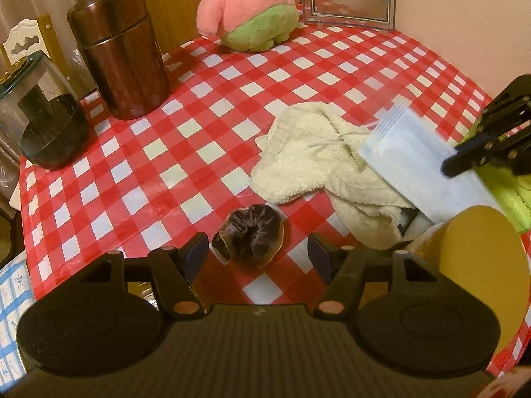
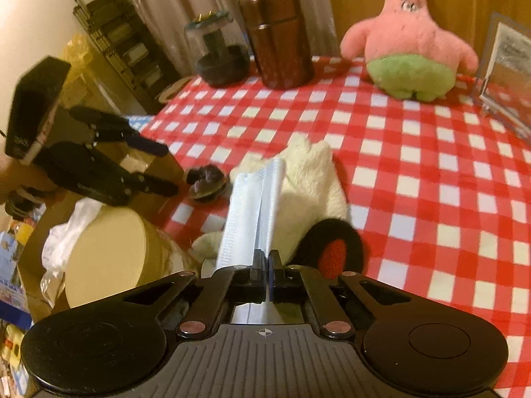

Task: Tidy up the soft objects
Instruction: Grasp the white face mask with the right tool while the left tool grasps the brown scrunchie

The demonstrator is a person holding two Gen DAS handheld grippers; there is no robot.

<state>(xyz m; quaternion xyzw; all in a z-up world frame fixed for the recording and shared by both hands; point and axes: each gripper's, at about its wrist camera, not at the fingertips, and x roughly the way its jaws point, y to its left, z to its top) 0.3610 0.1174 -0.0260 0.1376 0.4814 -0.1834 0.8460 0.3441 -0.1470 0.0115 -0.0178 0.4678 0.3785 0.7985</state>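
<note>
Left gripper (image 1: 259,253) sits low with its jaws spread wide, nothing between the pads, hovering just short of the dark scrunchie (image 1: 249,235) on the table. Right gripper (image 2: 268,262) is clamped tight, fingers pressed together on a pale blue face mask (image 2: 252,212) that sticks out forward. It's off to the right of that scrunchie and higher up.

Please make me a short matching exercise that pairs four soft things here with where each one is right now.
Things:
1. face mask
2. pink plush star
3. dark scrunchie
4. cream towel

Places:
A. at the table's far edge
B. crumpled mid-table
C. clamped in the right gripper
D. before the open left gripper

Pairs: 1-C, 2-A, 3-D, 4-B
</note>
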